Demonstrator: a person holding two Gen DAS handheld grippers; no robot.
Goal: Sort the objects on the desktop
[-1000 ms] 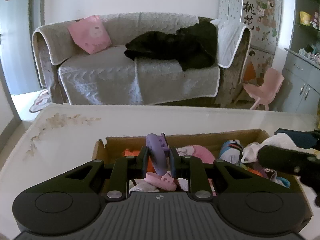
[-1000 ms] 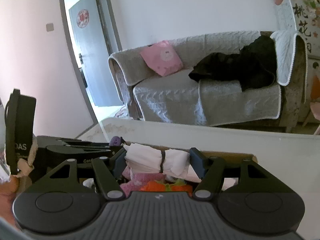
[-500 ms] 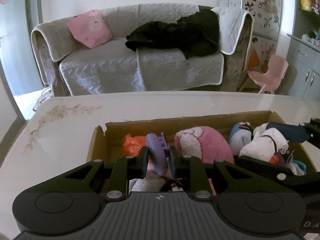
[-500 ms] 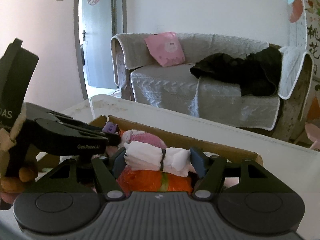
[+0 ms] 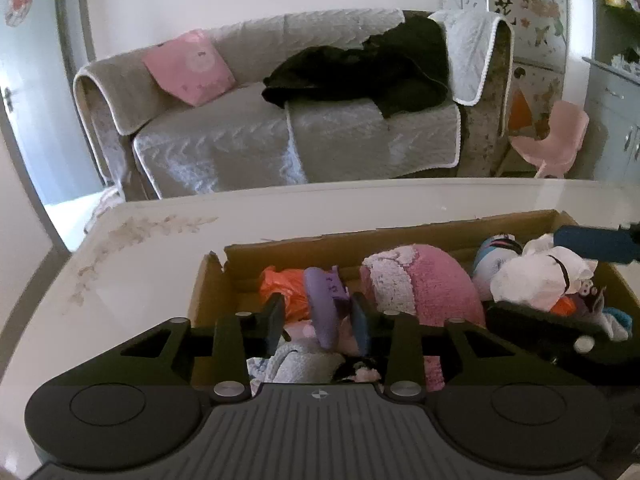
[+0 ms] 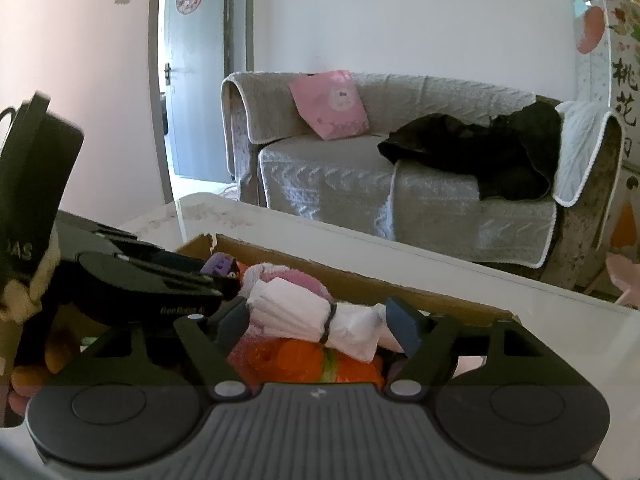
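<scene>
An open cardboard box (image 5: pixel 212 280) on the white table holds several soft things. In the left wrist view my left gripper (image 5: pixel 318 320) hangs over the box's left half. Its jaws are opening, and a purple hair clip (image 5: pixel 324 308) stands between them with a gap on each side. In the right wrist view my right gripper (image 6: pixel 320 320) is over the box (image 6: pixel 360 280), its jaws opening too. Between them a white rolled cloth bundle (image 6: pixel 320 316) with a black band lies tilted on an orange bag (image 6: pixel 304 360). The purple clip (image 6: pixel 218 266) shows at the left gripper's tips.
A pink-and-white plush (image 5: pixel 420 288), an orange bag (image 5: pixel 280 288) and small toys fill the box. Bare white tabletop (image 5: pixel 140 280) lies left of and behind it. A person's hand (image 6: pixel 24 380) holds the left gripper. A grey sofa (image 5: pixel 280 140) and a pink chair (image 5: pixel 552 140) stand beyond.
The left jaws, shut on the purple clip before, have spread away from it. The right jaws have widened around the white bundle, which now sags onto the orange bag.
</scene>
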